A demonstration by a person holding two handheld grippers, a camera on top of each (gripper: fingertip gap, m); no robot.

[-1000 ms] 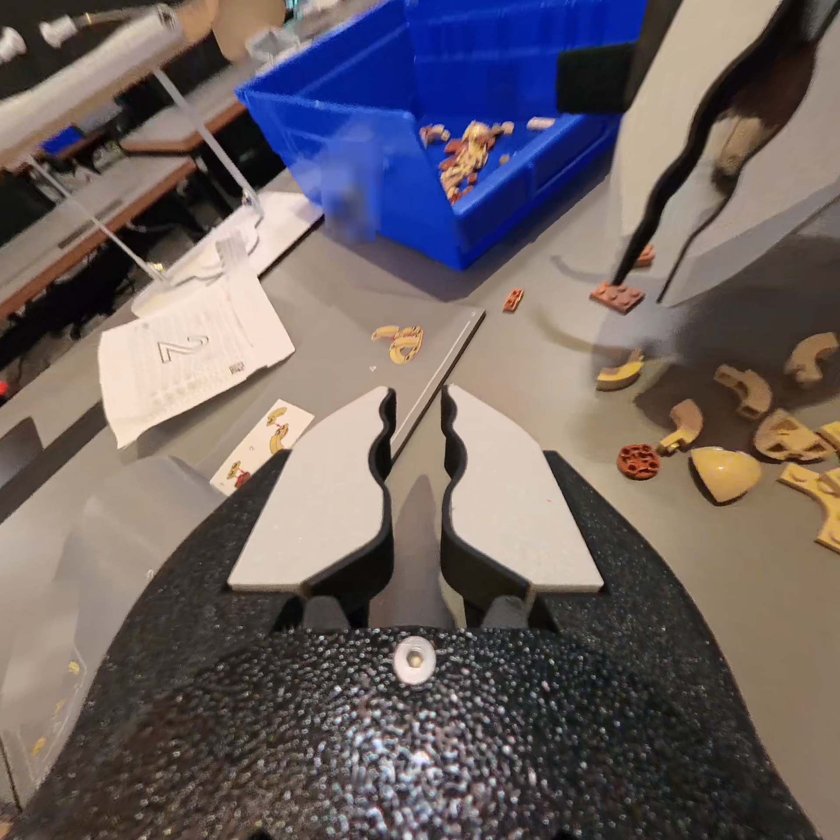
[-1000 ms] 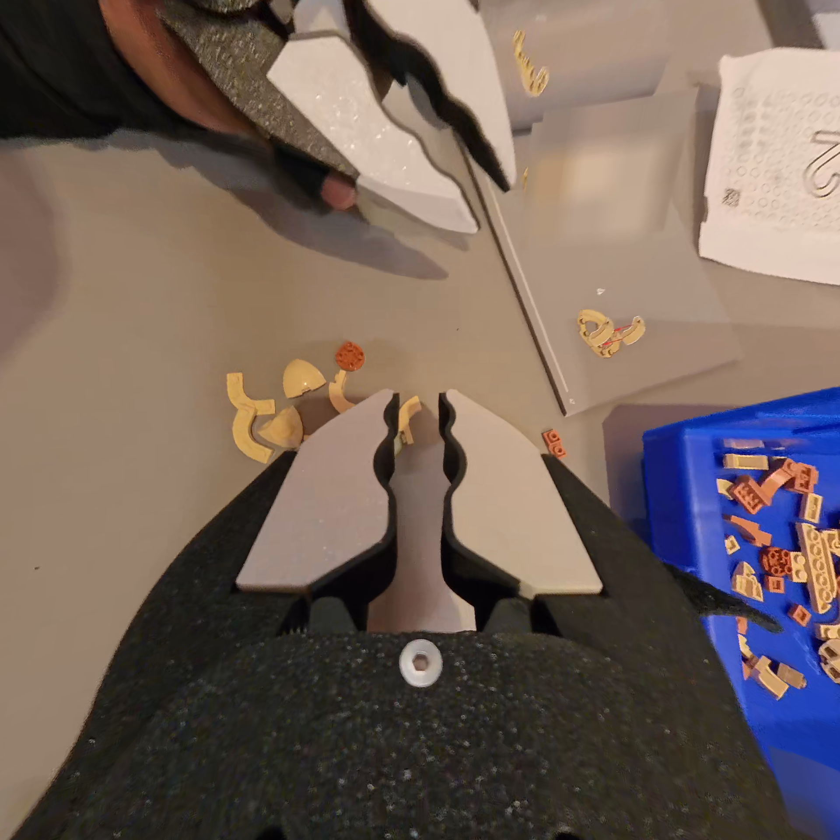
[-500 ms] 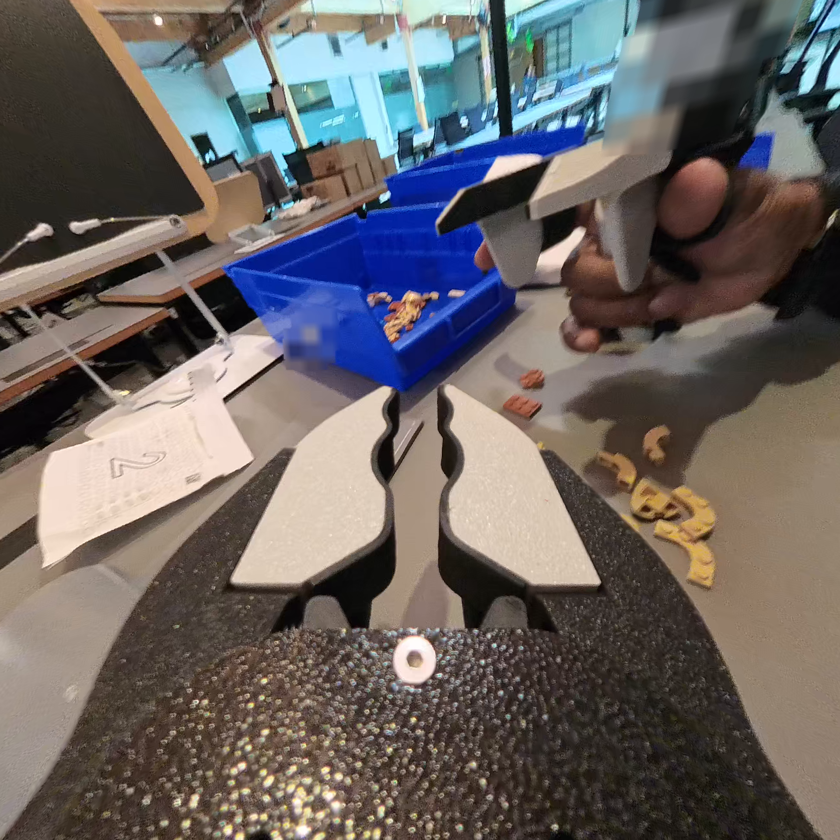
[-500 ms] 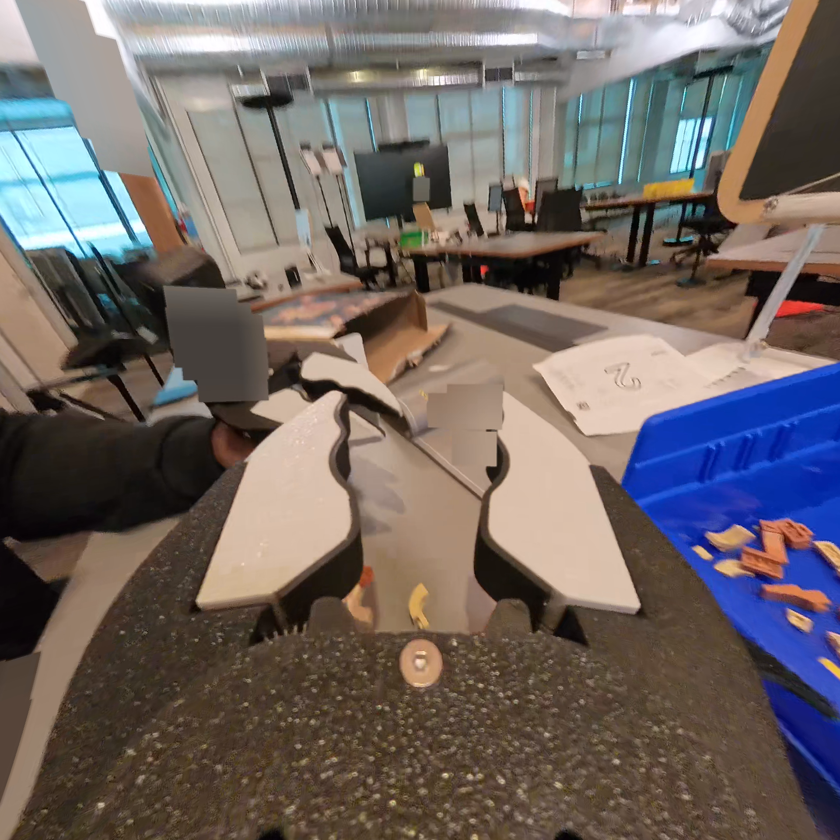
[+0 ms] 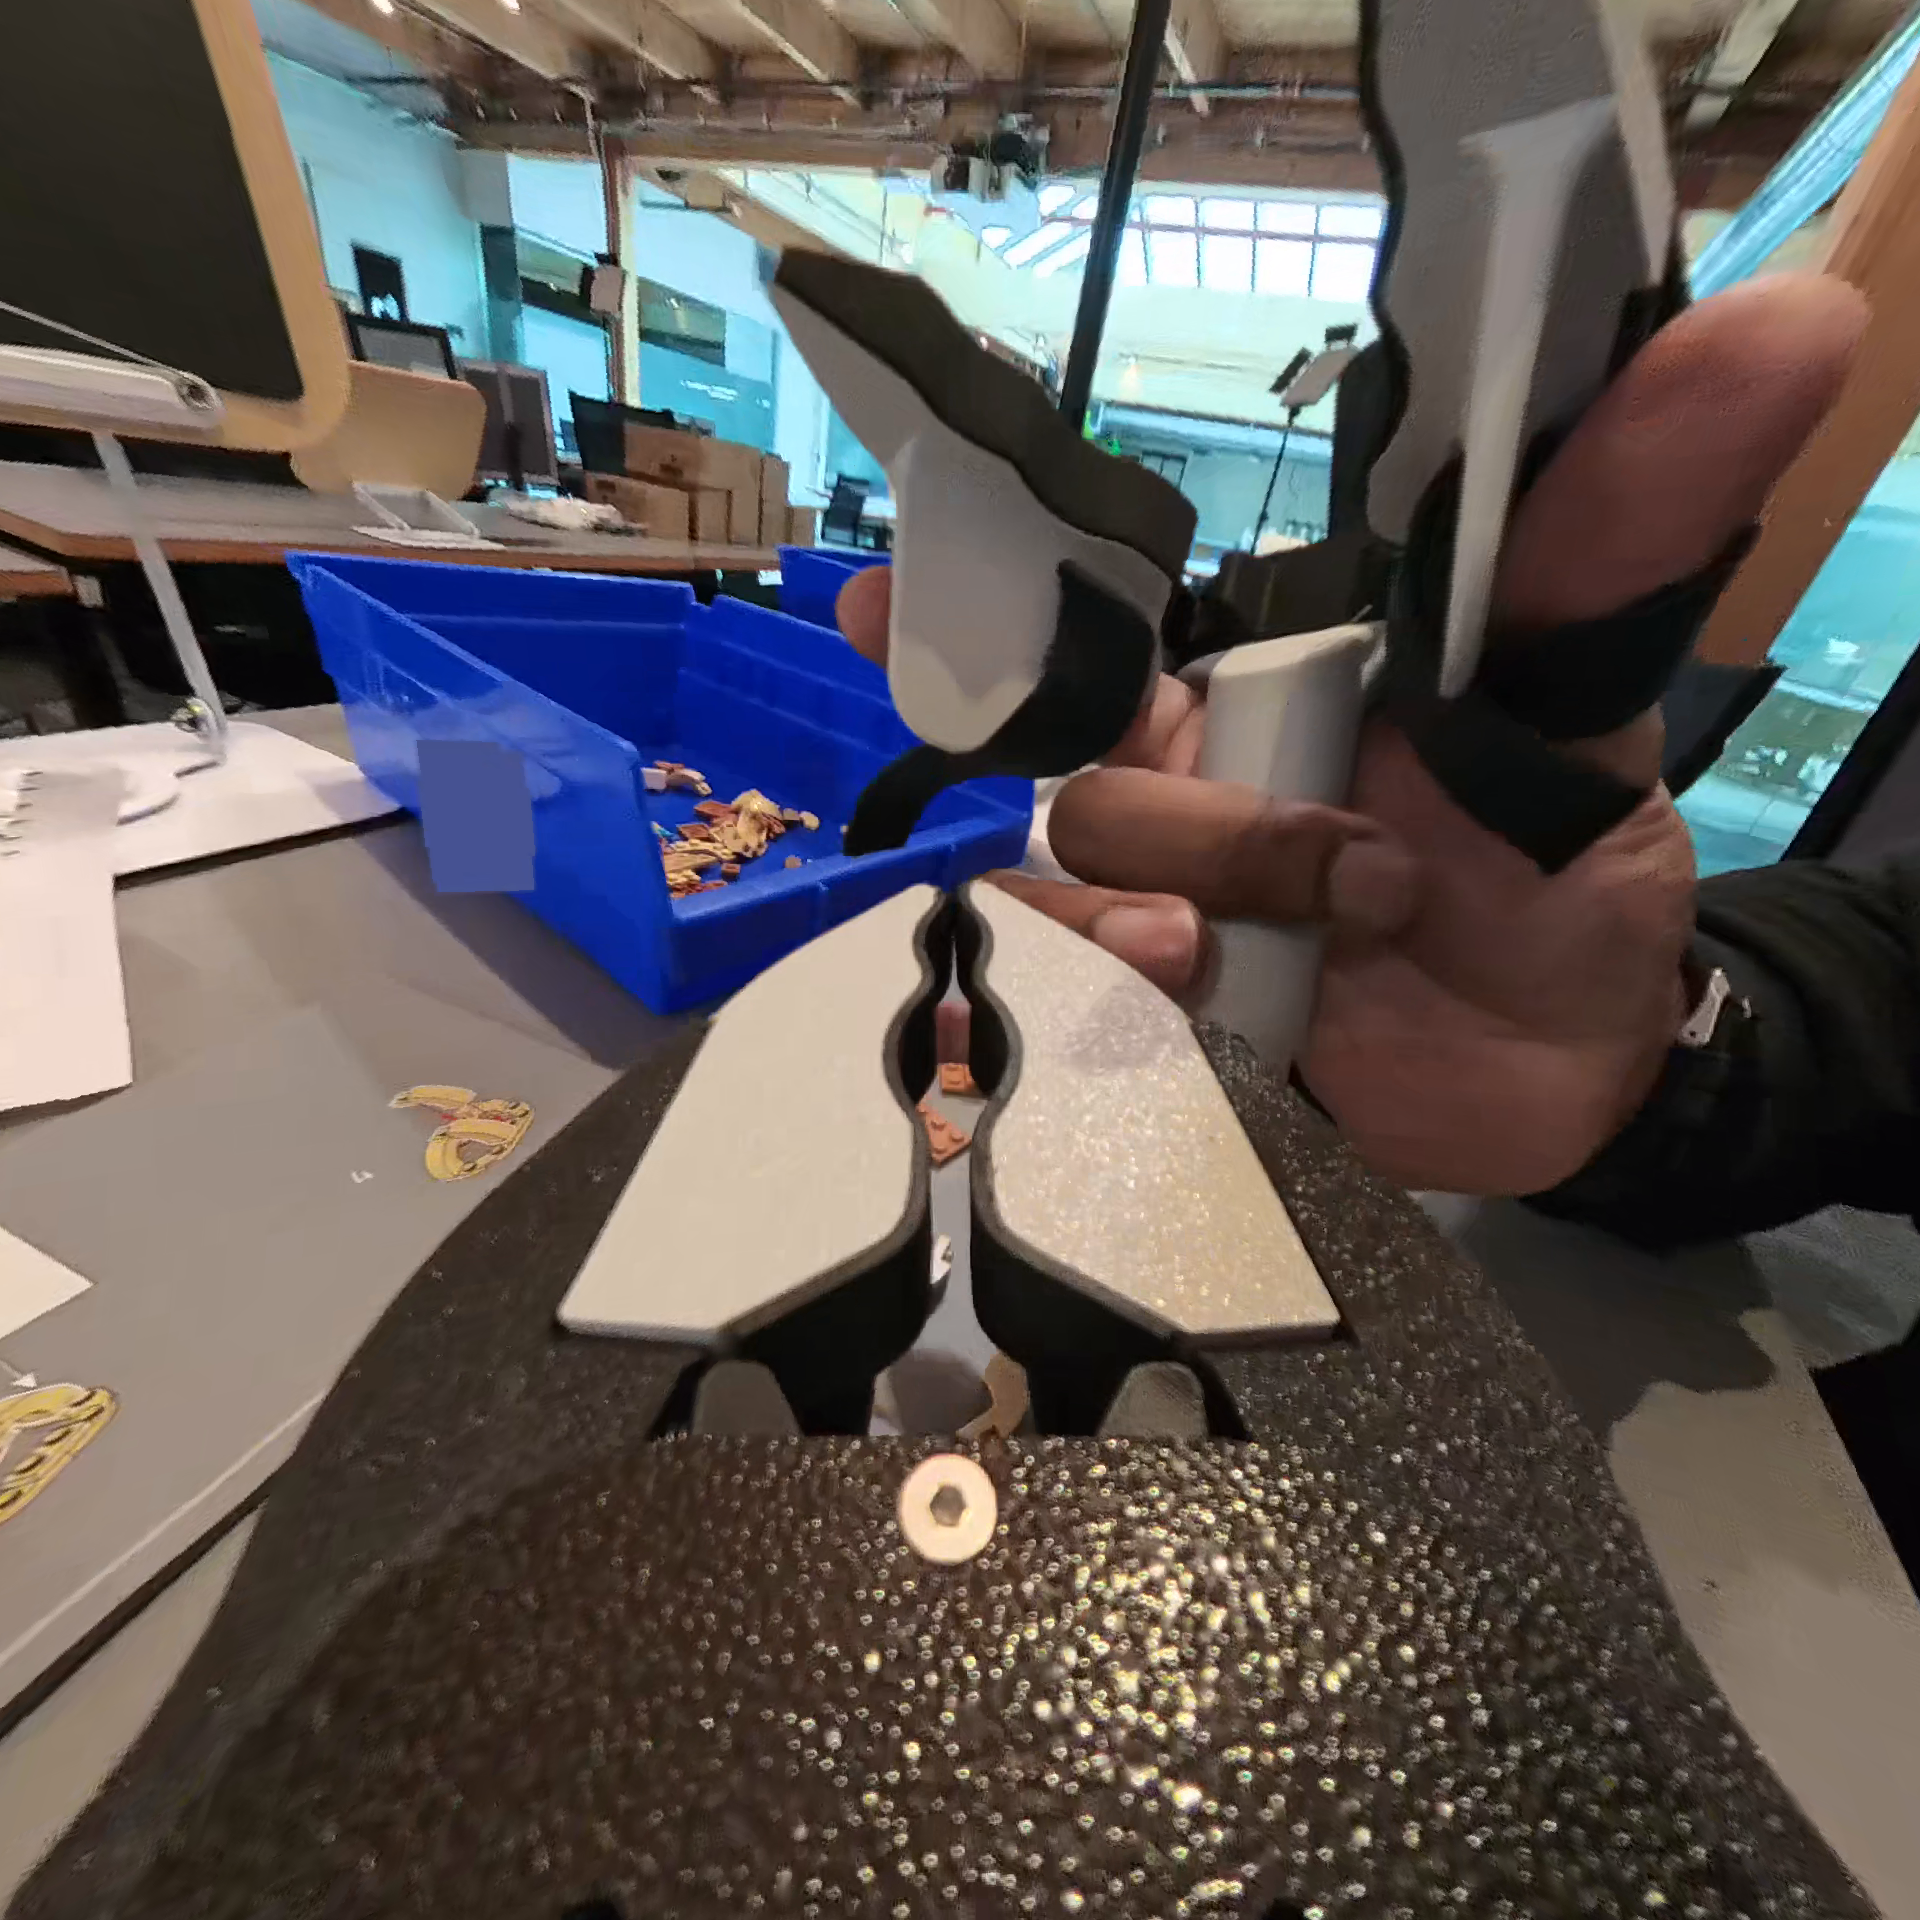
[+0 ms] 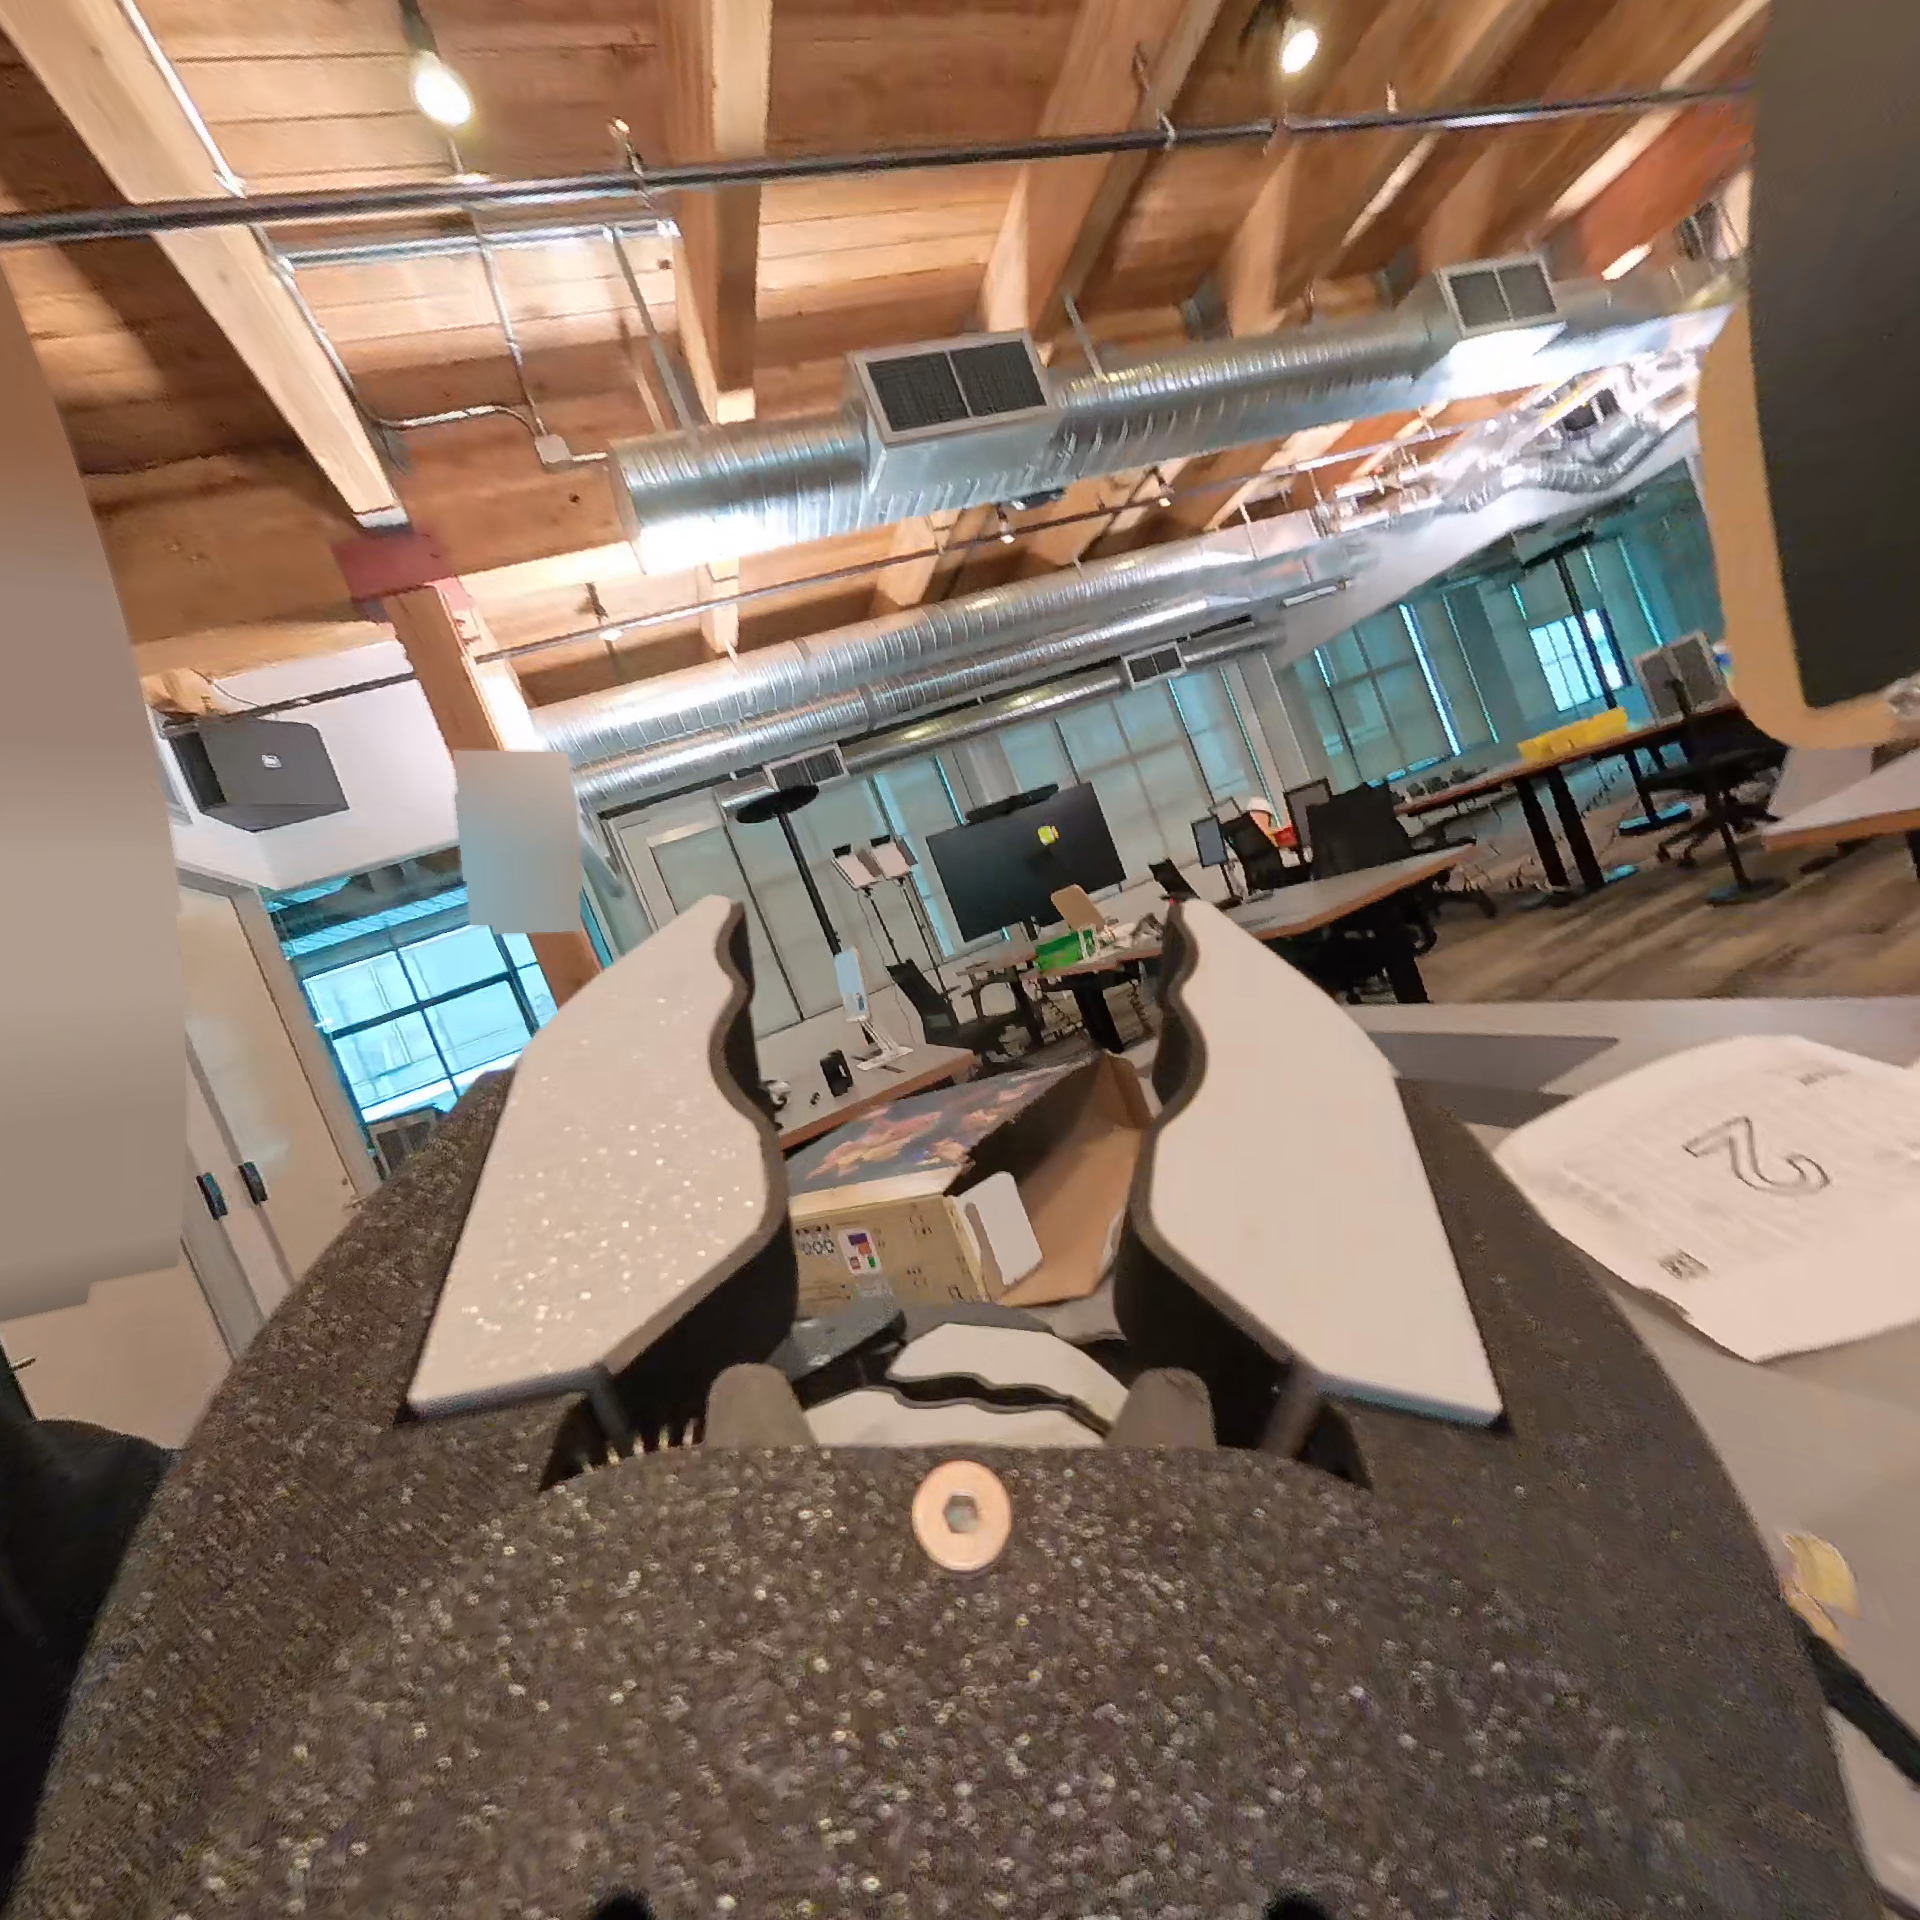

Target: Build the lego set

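My left gripper is shut and empty, low over the grey table. Through the slit between its fingers I see two small brown lego plates and a tan curved piece on the table. The blue bin behind holds several tan and brown lego pieces. A hand holds my right gripper close in front, tilted upward, with one finger over the bin. In the right wrist view my right gripper is open and empty, pointing up at the room.
Yellow stickers lie on a clear sheet at the left. White printed paper lies on the table, and a lamp stand rises at the far left. An open cardboard box stands beyond the right gripper. The grippers' ends are close to 10 centimetres from one another.
My right gripper has risen off the table, tilted upward and opened wider. My left gripper has closed its fingers and swung up toward the hand and the bin.
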